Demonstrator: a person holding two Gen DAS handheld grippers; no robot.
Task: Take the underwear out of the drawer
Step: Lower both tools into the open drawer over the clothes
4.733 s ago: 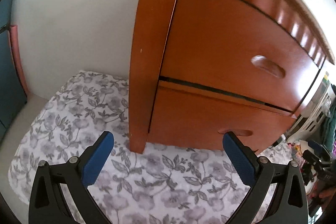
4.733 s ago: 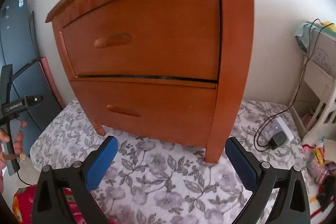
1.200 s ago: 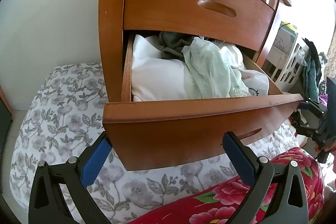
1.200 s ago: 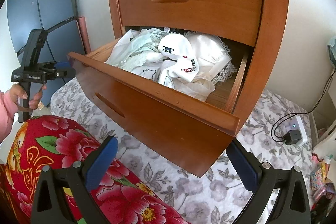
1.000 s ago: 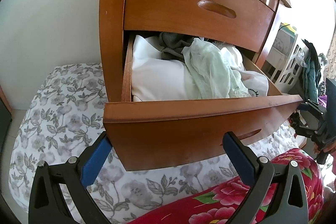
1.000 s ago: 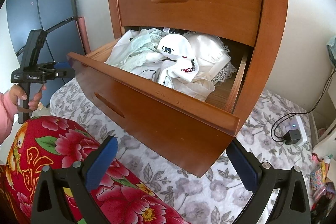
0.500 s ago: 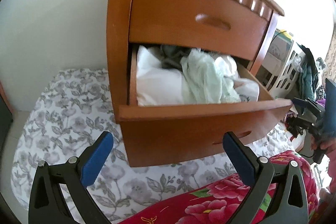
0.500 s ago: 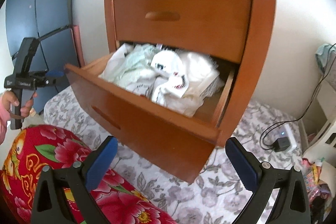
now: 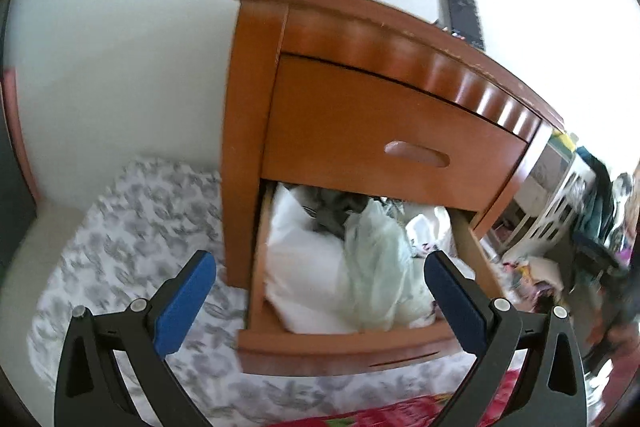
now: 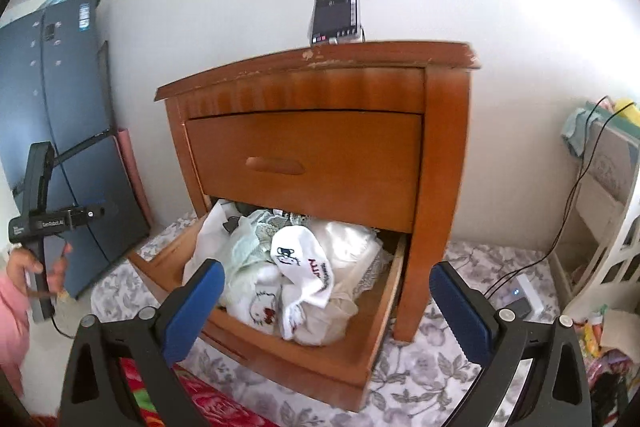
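Note:
The wooden nightstand (image 10: pixel 444 167) has its bottom drawer (image 10: pixel 304 351) pulled out and heaped with clothes. White underwear with a dark print (image 10: pixel 304 263) lies on top, next to a pale green garment (image 10: pixel 240 251) and a white piece with a cartoon face (image 10: pixel 260 303). The left wrist view shows the same drawer (image 9: pixel 340 347), with white cloth (image 9: pixel 300 267) and the pale green garment (image 9: pixel 376 267). My left gripper (image 9: pixel 318 263) and my right gripper (image 10: pixel 326 269) both hover open above and in front of the drawer, holding nothing.
A dark remote-like device (image 10: pixel 336 11) stands on the nightstand top. Dark blue panels (image 10: pixel 52 87) lean at the left. A charger with its cable (image 10: pixel 524 295) and a white rack (image 10: pixel 608 227) are on the right. Red floral cloth (image 10: pixel 200 407) lies on the grey floral mat (image 10: pixel 424 367).
The bottom drawer, shut 4.7 s ago, now stands open. In the last second both grippers have drawn back and risen, so the nightstand top has come into view.

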